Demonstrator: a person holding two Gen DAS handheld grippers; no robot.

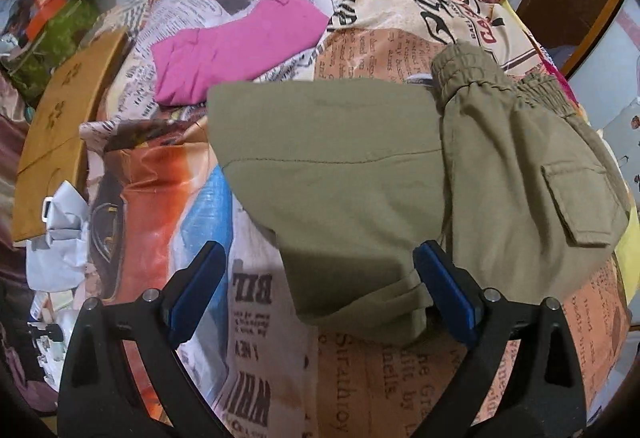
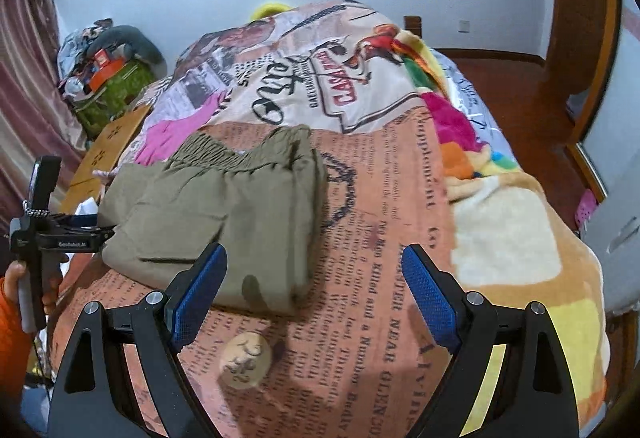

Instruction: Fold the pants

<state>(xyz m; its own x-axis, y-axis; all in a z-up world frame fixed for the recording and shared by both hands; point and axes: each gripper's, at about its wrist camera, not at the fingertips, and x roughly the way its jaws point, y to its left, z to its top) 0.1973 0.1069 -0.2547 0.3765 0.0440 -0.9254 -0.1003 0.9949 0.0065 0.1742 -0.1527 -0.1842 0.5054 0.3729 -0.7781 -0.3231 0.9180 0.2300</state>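
Note:
Olive-green pants (image 1: 360,166) lie folded on a bed with a newspaper-print cover (image 1: 272,358); the elastic waistband and a flap pocket are on the right. My left gripper (image 1: 320,254) hovers open over the pants' near corner, and its right finger overlaps the cloth without pinching it. In the right wrist view the same pants (image 2: 224,206) lie left of centre. My right gripper (image 2: 316,254) stands open above their near right edge and the cover, with nothing held. A hand in an orange sleeve (image 2: 16,278) holds the left tool at the pants' left edge.
A folded pink garment (image 1: 240,46) lies beyond the pants. A wooden board (image 1: 68,118) and a green box (image 2: 108,98) piled with clutter stand left of the bed. A bright fleece blanket (image 2: 500,218) covers the bed's right side. A wooden door frame (image 2: 580,38) stands far right.

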